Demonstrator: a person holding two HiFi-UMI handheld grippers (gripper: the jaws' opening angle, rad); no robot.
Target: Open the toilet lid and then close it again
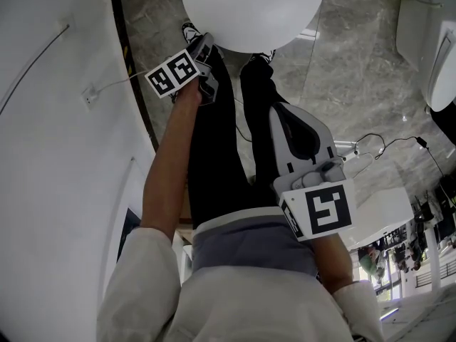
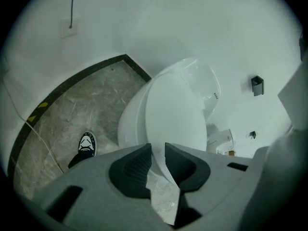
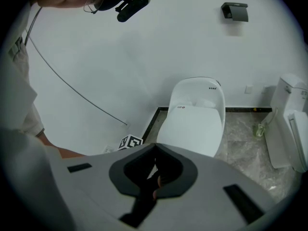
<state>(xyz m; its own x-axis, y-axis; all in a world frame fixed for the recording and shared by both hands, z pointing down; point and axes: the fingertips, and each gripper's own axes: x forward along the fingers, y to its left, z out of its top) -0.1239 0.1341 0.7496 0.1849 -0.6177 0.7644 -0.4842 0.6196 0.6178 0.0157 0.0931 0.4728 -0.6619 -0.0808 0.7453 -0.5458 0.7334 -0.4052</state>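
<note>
The white toilet point(image 3: 198, 91) stands against the wall with its lid point(image 3: 190, 129) down. In the head view the lid point(image 1: 249, 6) lies at the top, and my left gripper point(image 1: 207, 45) reaches its front left edge. In the left gripper view the left gripper point(image 2: 157, 152) has its jaws a little apart, with the front rim of the lid point(image 2: 175, 114) in the narrow gap between them. My right gripper point(image 1: 286, 114) hangs back over the person's legs, away from the toilet. In the right gripper view the right gripper point(image 3: 155, 149) has its jaws together with nothing in them.
A white wall point(image 1: 57, 120) with a thin cable runs along the left. The person's dark trouser legs point(image 1: 221, 155) and a shoe point(image 2: 87, 143) stand on the marble floor point(image 1: 356, 84) before the bowl. A second white fixture point(image 3: 288, 129) stands at the right.
</note>
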